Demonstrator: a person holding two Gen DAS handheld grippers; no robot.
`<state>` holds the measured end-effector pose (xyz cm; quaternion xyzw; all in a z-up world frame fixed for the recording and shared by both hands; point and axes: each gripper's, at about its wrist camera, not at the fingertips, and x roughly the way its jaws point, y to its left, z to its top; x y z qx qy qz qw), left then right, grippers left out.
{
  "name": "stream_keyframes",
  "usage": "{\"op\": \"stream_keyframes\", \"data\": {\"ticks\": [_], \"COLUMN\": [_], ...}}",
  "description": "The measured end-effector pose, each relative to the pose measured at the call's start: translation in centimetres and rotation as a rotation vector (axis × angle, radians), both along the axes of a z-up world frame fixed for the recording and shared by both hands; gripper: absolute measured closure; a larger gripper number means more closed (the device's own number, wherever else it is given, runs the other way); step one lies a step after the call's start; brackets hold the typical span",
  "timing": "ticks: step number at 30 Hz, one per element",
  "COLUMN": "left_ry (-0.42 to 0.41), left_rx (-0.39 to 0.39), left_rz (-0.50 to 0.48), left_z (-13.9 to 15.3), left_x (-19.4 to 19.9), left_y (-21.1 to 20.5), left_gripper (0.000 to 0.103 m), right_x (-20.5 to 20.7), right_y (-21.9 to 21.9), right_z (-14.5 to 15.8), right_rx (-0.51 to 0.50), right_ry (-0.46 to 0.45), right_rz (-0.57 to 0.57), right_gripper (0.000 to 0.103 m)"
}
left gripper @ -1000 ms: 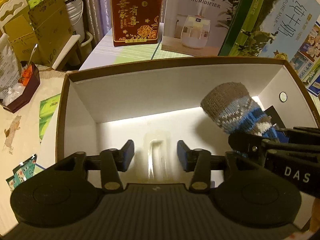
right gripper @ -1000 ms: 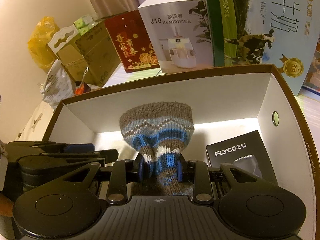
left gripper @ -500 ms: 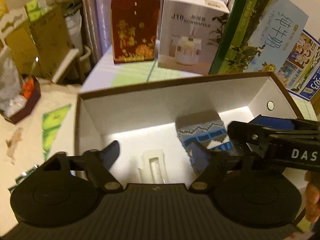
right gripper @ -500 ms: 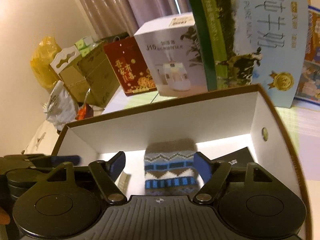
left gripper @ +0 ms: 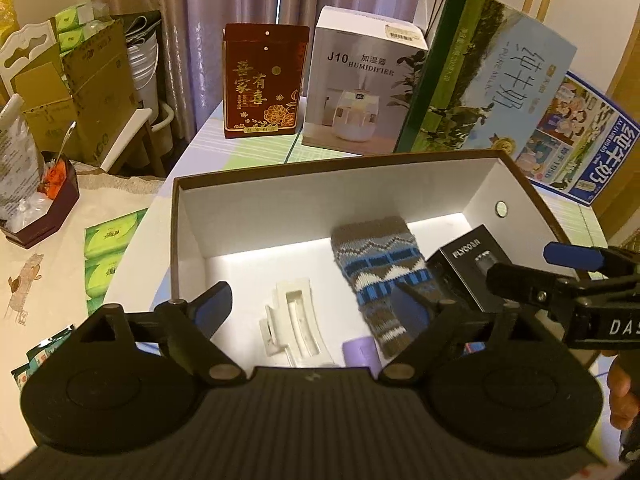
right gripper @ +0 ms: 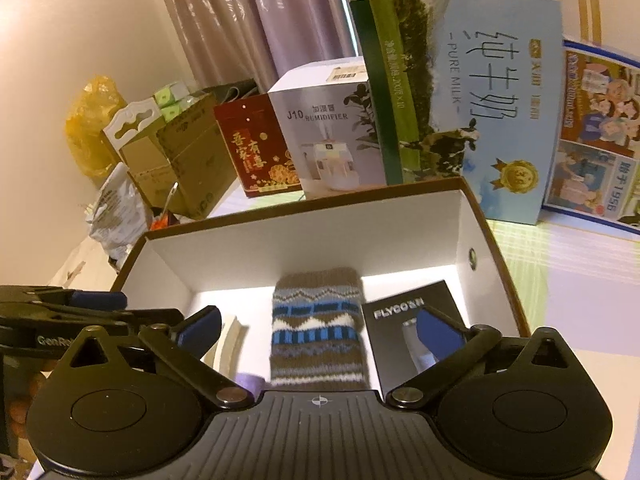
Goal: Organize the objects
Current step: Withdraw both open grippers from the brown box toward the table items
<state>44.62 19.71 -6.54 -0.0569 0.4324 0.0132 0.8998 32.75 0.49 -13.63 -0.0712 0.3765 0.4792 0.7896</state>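
A brown-rimmed white box (left gripper: 188, 216) (right gripper: 476, 216) stands open on the table. Inside lie a brown, blue and white knitted sock (left gripper: 376, 264) (right gripper: 316, 320), a white plastic clip (left gripper: 296, 320) (right gripper: 232, 340), a black FLYCO box (left gripper: 468, 264) (right gripper: 404, 320) and a small purple item (left gripper: 360, 352) (right gripper: 248, 382). My left gripper (left gripper: 312, 304) hangs open above the box's near side, over the clip. The right gripper (right gripper: 318, 326) (left gripper: 560, 268) is open too, raised above the sock with nothing between its fingers.
Behind the box stand a red gift box (left gripper: 262, 84), a white humidifier carton (left gripper: 360, 84) and tall milk cartons (left gripper: 488, 84). Green tissue packs (left gripper: 108, 248) and a dark tray (left gripper: 44, 208) lie at the left. Cardboard boxes (left gripper: 80, 80) sit beyond.
The right gripper opened and let the sock drop flat into the box, then drew back up. The left gripper opened wider and pulled back and up too.
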Motion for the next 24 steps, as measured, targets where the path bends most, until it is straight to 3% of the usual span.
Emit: {"op": "stream_keyframes", "data": {"ticks": [24], "left_ry": [-0.011], "left_rx": [-0.032], "left_rz": [0.007], "left_z": [2.9], "left_x": [-9.3], "left_y": [-3.0], "left_gripper": [0.014], "right_x": [-5.8], "right_y": [-7.4], "right_z": [3.7], "right_rx": [0.066], "right_ry": [0.013], "right_rz": [-0.046], "right_gripper": [0.002]}}
